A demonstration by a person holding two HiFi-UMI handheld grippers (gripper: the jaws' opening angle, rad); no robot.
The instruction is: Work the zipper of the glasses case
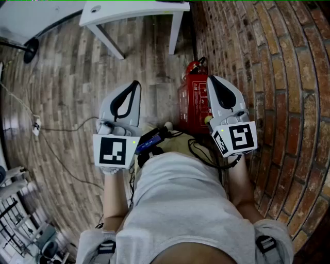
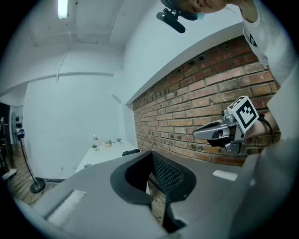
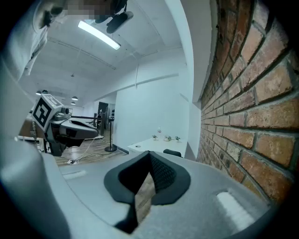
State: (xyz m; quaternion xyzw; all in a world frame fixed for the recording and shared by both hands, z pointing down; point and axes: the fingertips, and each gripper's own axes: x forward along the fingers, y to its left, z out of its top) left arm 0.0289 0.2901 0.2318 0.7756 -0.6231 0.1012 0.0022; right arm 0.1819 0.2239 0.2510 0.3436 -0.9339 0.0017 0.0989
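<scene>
We hold the left tool [image 1: 135, 83] and the right tool [image 1: 210, 78] side by side, each with its jaws pressed together on nothing. A red fire extinguisher [image 1: 192, 103] stands low by the right tool's left side. A brick wall [image 1: 289, 77] is on its right, and a white desk [image 1: 129, 13] is ahead. We cannot tell where the glasses case is.

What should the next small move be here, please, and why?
Probably walk toward the white table ahead: the left gripper and right gripper are both shut and empty, held above the wooden floor, and no glasses case is in view.
</scene>
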